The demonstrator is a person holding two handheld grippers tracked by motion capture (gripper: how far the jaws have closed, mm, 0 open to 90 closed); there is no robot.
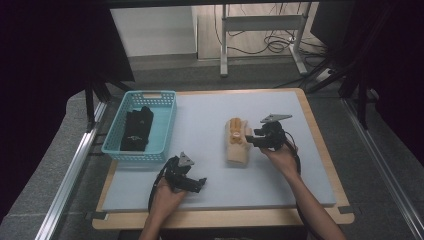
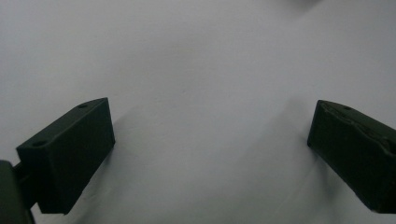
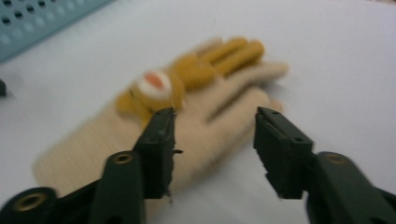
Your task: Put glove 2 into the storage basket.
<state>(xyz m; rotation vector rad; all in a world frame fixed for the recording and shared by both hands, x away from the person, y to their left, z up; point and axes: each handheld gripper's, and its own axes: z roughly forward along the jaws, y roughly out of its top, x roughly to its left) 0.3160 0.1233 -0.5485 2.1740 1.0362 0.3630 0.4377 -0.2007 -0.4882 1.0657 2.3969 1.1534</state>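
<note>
A beige knit glove [image 1: 236,142] with an orange animal figure on its back lies flat on the pale mat [image 1: 200,112], right of centre. My right gripper [image 1: 250,140] sits at the glove's right edge, pointing left. In the right gripper view its jaws [image 3: 215,116] stand apart just above the glove [image 3: 201,93], with the beige fabric showing in the gap and neither pad pressing on it. My left gripper [image 1: 200,184] rests near the mat's front edge. It is wide open [image 2: 212,106] over bare mat with nothing between its fingers.
A light blue plastic basket [image 1: 140,93] stands at the mat's left side with a black glove [image 1: 136,130] inside; its perforated wall [image 3: 42,18] shows beyond the beige glove. The wooden table edge [image 1: 320,135] runs close along the right.
</note>
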